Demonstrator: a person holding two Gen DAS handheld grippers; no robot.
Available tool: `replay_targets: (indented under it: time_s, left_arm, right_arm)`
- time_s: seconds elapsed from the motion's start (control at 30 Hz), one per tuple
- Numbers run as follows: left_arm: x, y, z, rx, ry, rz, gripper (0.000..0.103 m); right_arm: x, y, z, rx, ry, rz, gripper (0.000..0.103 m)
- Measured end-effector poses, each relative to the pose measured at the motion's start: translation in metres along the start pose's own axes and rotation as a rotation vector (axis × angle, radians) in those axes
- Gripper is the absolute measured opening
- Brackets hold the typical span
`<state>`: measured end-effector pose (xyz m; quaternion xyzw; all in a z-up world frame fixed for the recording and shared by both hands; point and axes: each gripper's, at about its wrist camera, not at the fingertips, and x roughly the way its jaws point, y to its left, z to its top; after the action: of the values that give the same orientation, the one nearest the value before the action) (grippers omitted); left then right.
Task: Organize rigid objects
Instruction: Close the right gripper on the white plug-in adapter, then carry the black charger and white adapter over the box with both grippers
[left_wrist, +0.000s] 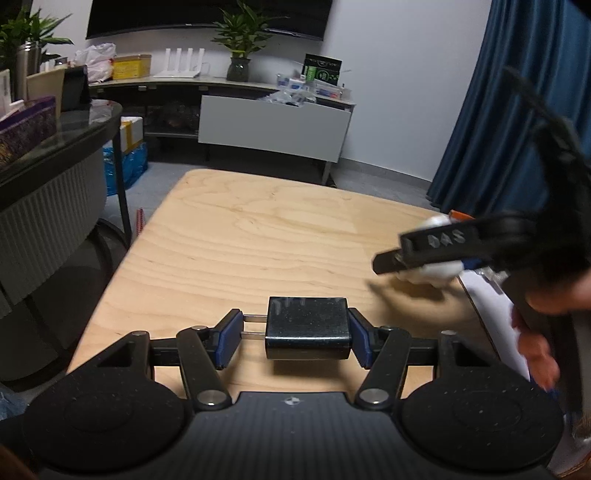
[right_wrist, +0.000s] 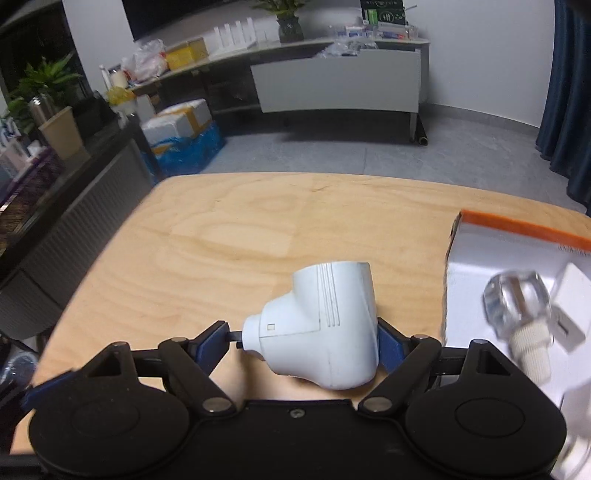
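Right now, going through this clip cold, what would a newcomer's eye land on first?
Each gripper carries a plug over the pale wooden table. The left gripper is clamped on a glossy black square charger, its metal prongs toward the left pad. The right gripper has a bulky white plastic adapter between its pads. Just right of that sits a white box with an orange edge, holding a clear faceted knob.

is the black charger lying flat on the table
No, the black charger is pinched between the left gripper pads, its prongs against the left pad, above the table.
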<state>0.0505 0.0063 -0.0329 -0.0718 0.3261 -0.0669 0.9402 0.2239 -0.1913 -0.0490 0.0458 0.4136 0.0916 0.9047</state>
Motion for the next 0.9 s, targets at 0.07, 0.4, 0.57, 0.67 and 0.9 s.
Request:
replay_targets:
  time_s: [0.07, 0.4, 0.57, 0.67, 0.9]
  left_arm:
    - [-0.004, -0.001, 0.002, -0.001, -0.006, 0.016, 0.061]
    - [-0.044, -0.01, 0.012, -0.002, -0.06, 0.051, 0.061]
    - [-0.061, -0.018, 0.013, -0.003, -0.065, 0.057, 0.061]
    - [-0.07, -0.021, 0.014, -0.003, -0.064, 0.063, 0.061]
    - [-0.085, -0.029, 0.012, 0.007, -0.066, 0.066, 0.061]
  right_arm:
    - [-0.017, 0.006, -0.006, 0.002, -0.019, 0.016, 0.097]
    - [-0.102, 0.021, -0.047, -0.018, -0.12, -0.02, 0.097]
    - [-0.134, 0.028, -0.067, -0.012, -0.144, -0.026, 0.097]
    - [-0.148, 0.032, -0.075, -0.005, -0.158, -0.023, 0.097]
    - [-0.173, 0.042, -0.092, -0.009, -0.179, -0.012, 0.098]
